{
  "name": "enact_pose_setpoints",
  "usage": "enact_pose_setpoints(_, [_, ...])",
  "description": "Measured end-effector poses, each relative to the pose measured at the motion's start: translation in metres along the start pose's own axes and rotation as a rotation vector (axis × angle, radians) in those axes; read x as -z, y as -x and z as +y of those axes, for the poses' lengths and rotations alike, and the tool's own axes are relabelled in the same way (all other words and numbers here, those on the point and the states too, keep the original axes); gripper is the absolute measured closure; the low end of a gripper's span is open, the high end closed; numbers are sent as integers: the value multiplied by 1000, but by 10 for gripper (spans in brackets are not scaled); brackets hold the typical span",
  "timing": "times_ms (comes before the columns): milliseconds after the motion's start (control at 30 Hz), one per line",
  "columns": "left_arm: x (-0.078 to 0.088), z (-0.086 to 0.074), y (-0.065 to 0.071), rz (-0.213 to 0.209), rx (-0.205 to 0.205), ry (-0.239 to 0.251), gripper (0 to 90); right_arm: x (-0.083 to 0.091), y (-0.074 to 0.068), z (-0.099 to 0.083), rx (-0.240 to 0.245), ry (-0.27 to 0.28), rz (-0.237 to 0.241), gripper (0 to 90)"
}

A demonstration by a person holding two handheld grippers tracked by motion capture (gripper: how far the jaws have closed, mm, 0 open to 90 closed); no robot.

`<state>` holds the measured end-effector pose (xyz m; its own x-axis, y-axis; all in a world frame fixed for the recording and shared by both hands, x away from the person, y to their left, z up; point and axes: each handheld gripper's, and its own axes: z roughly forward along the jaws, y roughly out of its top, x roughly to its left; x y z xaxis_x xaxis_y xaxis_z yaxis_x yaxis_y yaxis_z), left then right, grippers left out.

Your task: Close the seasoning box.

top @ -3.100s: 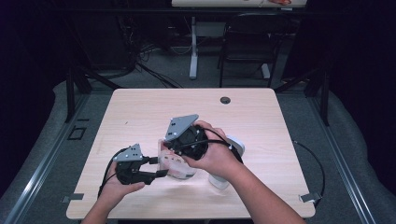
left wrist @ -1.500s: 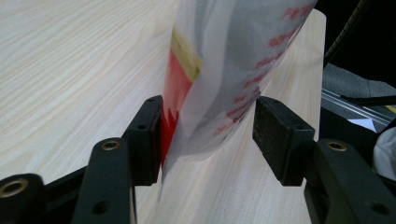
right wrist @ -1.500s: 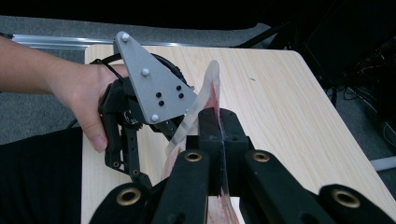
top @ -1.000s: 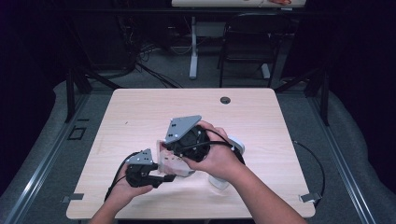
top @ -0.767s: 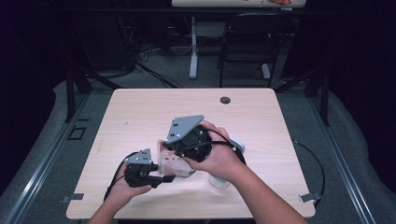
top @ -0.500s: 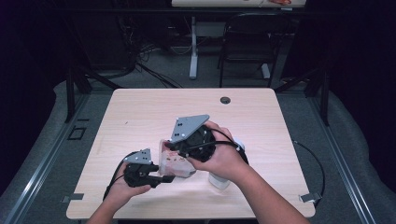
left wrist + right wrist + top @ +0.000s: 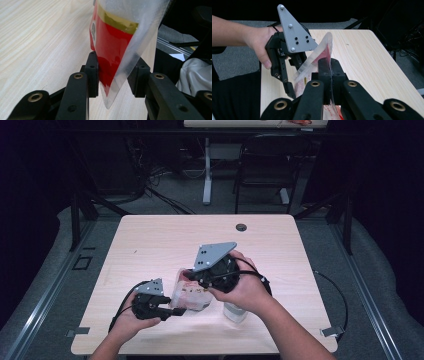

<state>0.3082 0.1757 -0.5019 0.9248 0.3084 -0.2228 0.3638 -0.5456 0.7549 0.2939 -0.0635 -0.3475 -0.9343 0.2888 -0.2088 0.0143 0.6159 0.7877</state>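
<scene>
The left gripper (image 7: 172,312) lies low near the table's near-left part, its jaws pointing rightward at the clear plastic bag (image 7: 190,295) with red contents; in the left gripper view the bag's (image 7: 117,45) lower corner hangs down between the two black jaws, which stand part-way apart and have just been closing on it; the left pad looks to be against the red side, while the right pad sits just beside the frosted edge, and I cannot tell whether it presses yet, so the corner seems bracketed rather than firmly pinched. The bag's long axis runs from that corner up and rightward toward the other hand; it is lifted at that end, over the wooden table (image 7: 150,245). The right gripper (image 7: 192,275) comes at the bag's upper edge from the right, jaws pressed together on the plastic film; the right gripper view shows the film (image 7: 322,52) clamped between its closed pads (image 7: 324,66), with the left gripper (image 7: 295,72) farther off at the bag's other end. A white cylinder (image 7: 234,312) stands just under the right hand (image 7: 245,287). The coming move probably turns on the left jaws finishing their grip on the corner opposite the right's hold.
</scene>
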Motion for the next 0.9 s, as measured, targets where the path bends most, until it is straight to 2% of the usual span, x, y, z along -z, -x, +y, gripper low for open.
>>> enact_pose_setpoints(567, [3,6,0,-13,-12,-95,672,6,1,-16,-28,3,5,898])
enact_pose_setpoints(900, [2,6,2,-5,-8,-146,679,6,1,-35,-60,18,12,897])
